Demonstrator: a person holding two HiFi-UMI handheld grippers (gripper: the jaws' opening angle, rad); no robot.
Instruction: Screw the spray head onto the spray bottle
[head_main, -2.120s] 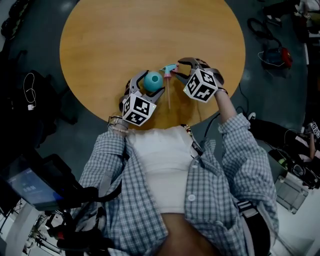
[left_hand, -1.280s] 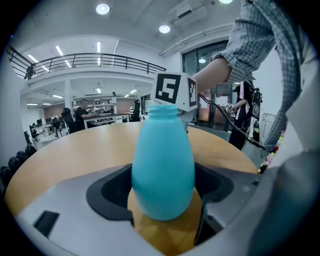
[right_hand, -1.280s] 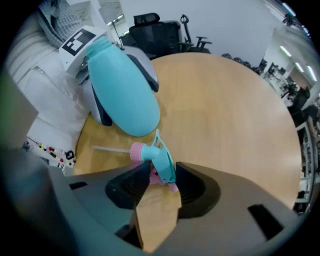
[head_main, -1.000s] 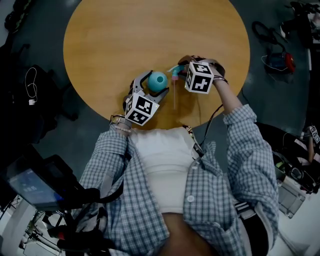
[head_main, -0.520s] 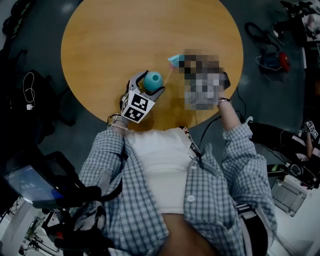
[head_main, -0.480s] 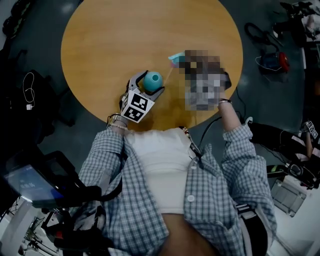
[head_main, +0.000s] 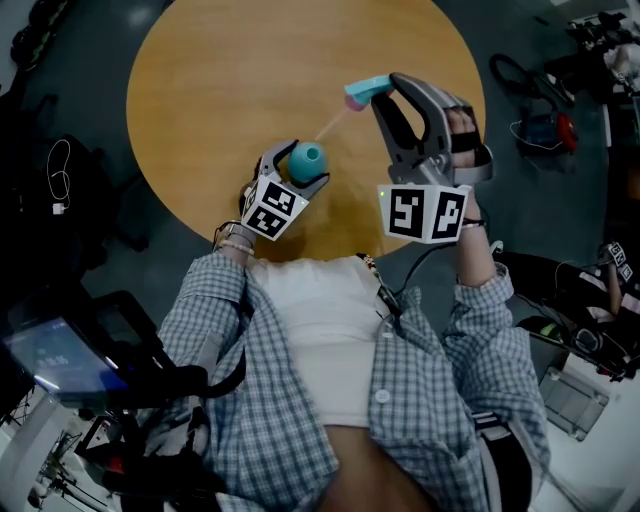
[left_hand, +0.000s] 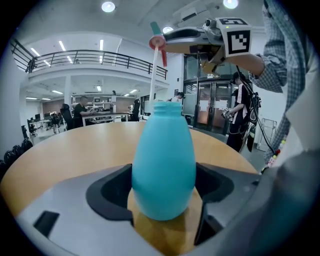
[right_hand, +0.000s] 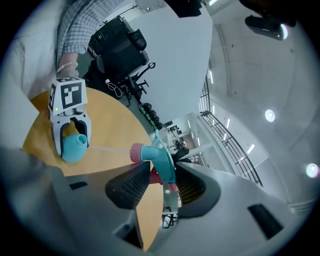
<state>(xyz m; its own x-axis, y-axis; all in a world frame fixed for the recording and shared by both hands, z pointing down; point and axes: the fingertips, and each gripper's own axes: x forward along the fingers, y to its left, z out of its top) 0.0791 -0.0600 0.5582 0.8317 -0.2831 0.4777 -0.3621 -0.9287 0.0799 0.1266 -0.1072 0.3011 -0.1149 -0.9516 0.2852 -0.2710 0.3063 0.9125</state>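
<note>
Left gripper (left_hand: 164, 200): clamped on the belly of the teal spray bottle (left_hand: 164, 165), pads against both of its sides.
Spray bottle: upright on the round wooden table (head_main: 230, 80), near the edge closest to the person, neck open and uncapped.
Right gripper (right_hand: 162, 170): closed on the teal spray head (right_hand: 157, 157), held high above the table and well apart from the bottle, pink collar (right_hand: 136, 152) turned toward it.
Dip tube (head_main: 332, 124): slanting down from the collar toward the bottle's neck; impossible to tell whether ending inside the neck or just beside it.
Risk, tube: likely to catch on the rim and bend or kink, given the slant and the thin, springy look.
Risk, thread: likely cross-threading from a tilted meeting of collar and neck; calls for the head brought upright over the neck first.
Risk, bottle: smooth and rounded, so apt to spin or slide in the left jaws under twisting; close to the table edge, so little margin for a tip or push.
Risk, head: narrow grip on an odd shape, so apt to swivel between the right jaws under torque.
Surface: bare light wood, nothing on it but the bottle.
Room: large hall with dark floor (head_main: 90, 120), railed mezzanine, ceiling lights, glass doors, people at desks far off, cables and gear on the floor around the table.
</note>
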